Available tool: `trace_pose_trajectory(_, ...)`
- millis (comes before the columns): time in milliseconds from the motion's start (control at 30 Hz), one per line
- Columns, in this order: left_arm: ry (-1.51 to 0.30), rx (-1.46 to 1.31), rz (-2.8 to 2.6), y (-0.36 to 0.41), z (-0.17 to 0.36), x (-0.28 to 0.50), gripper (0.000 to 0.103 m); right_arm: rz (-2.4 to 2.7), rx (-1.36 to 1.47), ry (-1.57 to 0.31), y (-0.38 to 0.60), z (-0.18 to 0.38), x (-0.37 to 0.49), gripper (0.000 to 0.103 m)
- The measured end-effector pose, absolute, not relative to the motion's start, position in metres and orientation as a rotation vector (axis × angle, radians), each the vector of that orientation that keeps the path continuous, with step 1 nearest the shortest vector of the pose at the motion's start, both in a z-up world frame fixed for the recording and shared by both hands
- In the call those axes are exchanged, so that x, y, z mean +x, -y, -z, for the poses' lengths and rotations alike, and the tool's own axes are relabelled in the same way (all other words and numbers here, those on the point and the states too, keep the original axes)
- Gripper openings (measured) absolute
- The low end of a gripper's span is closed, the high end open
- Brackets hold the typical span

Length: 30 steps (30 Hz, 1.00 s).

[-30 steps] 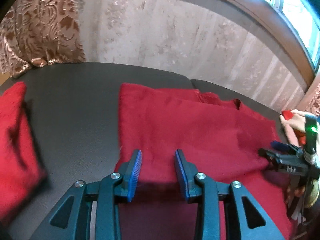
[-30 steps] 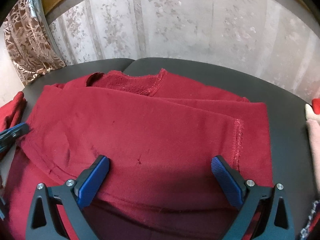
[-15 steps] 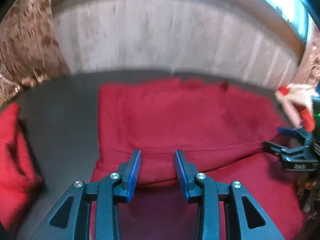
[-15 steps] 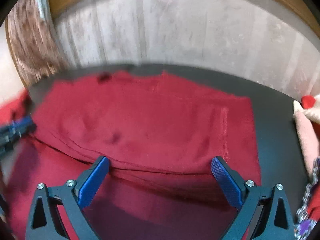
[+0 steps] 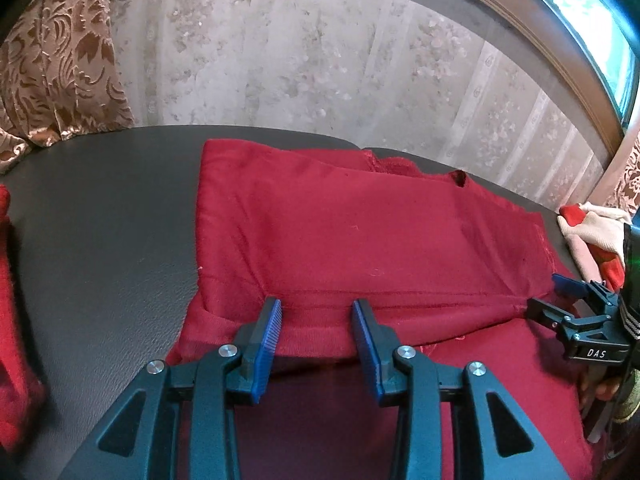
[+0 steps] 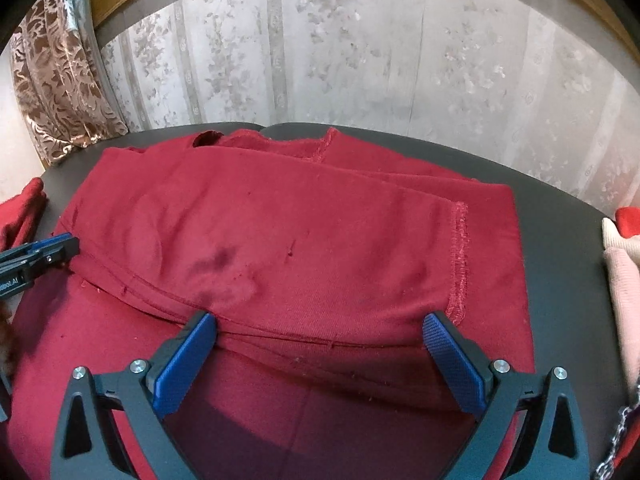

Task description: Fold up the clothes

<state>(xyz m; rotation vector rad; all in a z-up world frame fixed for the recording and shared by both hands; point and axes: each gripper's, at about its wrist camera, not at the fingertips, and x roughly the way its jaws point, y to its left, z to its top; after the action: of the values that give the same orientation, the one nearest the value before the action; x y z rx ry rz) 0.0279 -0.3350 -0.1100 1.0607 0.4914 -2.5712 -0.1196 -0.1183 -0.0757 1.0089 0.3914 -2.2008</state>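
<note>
Sweater point(image 6: 304, 240), dark red, now lies on the black table point(image 5: 112, 216) with its far half folded forward, hem settled since a second ago. Both tongs stand released: left gripper point(image 5: 316, 344) narrower, right gripper point(image 6: 320, 356) wide.

Dark table with clothes laid on it

A dark grey, leather-textured table point(image 5: 108, 216) carries a dark red garment point(image 5: 360, 240) spread across its middle, one layer folded back over the lower part. Another red cloth point(image 5: 12, 320) lies at the table's left edge, well apart from it. A heap of cream and red clothes point(image 6: 624, 248) sits at the right edge.
</note>
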Motion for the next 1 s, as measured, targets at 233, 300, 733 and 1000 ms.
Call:
trace_pose_trajectory(233,-0.494,1.029,2.599,0.327,0.087,0.074,0.038,2.184,0.987,-0.369,0.094,0.057,-0.109,0.103)
trace_pose_trajectory(300,-0.521,1.015,2.62,0.327,0.083,0.097,0.038,2.154,1.0,-0.279,0.065,0.051,-0.096,0.103)
trace_pose_trajectory(733,-0.865,1.018,2.569,0.317,0.128,0.26,0.04,1.853,1.266,0.401,-0.141,0.07,-0.022,0.103)
trace_pose_trajectory(1000,-0.95,1.043,2.613,0.286,0.133,0.294,0.042,1.569,1.315,0.651,-0.175,0.087,0.011,0.103)
